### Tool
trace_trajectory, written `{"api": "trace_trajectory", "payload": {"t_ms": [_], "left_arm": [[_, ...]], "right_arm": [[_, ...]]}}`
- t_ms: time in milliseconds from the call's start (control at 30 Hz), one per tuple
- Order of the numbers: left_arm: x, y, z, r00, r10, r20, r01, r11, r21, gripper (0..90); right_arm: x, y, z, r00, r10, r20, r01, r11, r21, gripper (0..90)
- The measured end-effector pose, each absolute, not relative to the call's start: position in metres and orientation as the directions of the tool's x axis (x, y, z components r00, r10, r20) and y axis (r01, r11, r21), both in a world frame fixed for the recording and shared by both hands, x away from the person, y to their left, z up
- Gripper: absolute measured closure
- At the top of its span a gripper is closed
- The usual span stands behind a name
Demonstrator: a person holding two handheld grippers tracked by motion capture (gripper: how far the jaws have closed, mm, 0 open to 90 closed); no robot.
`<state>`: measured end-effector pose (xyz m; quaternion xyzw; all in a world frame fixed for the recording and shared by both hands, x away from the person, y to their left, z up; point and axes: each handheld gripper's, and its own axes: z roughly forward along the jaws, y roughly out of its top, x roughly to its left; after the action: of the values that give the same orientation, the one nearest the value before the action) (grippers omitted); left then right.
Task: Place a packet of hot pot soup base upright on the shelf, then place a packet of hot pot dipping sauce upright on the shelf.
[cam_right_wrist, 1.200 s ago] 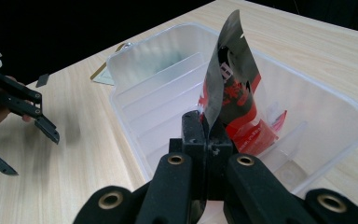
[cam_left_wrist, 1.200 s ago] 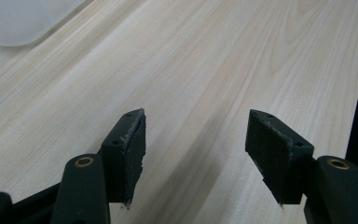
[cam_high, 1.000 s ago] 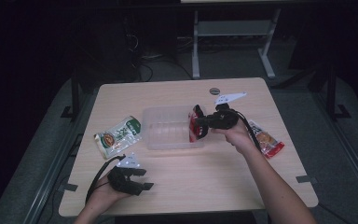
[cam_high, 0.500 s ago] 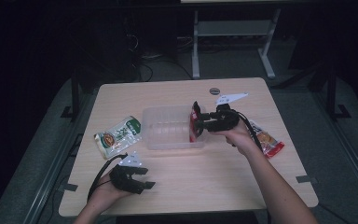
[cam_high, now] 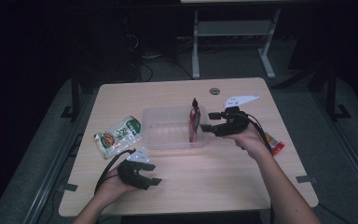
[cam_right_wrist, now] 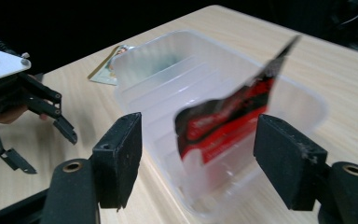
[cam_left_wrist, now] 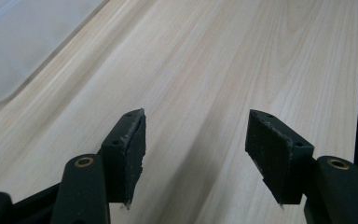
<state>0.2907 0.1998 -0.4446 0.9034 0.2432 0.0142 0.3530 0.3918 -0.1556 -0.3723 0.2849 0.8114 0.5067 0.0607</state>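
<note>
While unclamped, red packet [cam_high: 194, 122] in tub [cam_high: 168, 140]

Left of the bin on the pale wooden counter [cam_high: 242, 186] — a green-and-white snack packet [cam_high: 118, 136], lying flat. Near the right edge, another red packet [cam_high: 274, 143], partly hidden. Toward the far edge — a small round grey cap [cam_high: 214, 91].
</note>
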Motion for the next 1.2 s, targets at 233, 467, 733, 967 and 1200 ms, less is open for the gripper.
{"api": "trace_trajectory", "payload": {"t_ms": [233, 467, 733, 967, 1200], "left_arm": [[0.297, 0.192, -0.444, 0.899, 0.417, -0.135, 0.399, -0.652, 0.645, 37.8], [0.299, 0.187, -0.445, 0.9, 0.411, -0.143, 0.398, -0.645, 0.652, 37.8], [0.3, 0.186, -0.445, 0.902, 0.406, -0.144, 0.396, -0.651, 0.648, 37.7], [0.299, 0.185, -0.446, 0.899, 0.411, -0.151, 0.405, -0.648, 0.645, 37.7], [0.3, 0.184, -0.446, 0.903, 0.404, -0.146, 0.398, -0.657, 0.641, 37.7]], "right_arm": [[0.389, -0.181, -0.376, -0.788, 0.589, 0.18, 0.426, 0.31, 0.85, 33.1], [0.388, -0.214, -0.377, -0.708, 0.693, 0.14, 0.459, 0.3, 0.837, 33.8], [0.394, -0.261, -0.389, -0.589, 0.798, 0.128, 0.518, 0.252, 0.817, 39.1], [0.399, -0.288, -0.402, -0.511, 0.853, 0.108, 0.581, 0.25, 0.774, 54.9], [0.403, -0.307, -0.422, -0.454, 0.887, 0.081, 0.629, 0.255, 0.734, 81.9]]}}
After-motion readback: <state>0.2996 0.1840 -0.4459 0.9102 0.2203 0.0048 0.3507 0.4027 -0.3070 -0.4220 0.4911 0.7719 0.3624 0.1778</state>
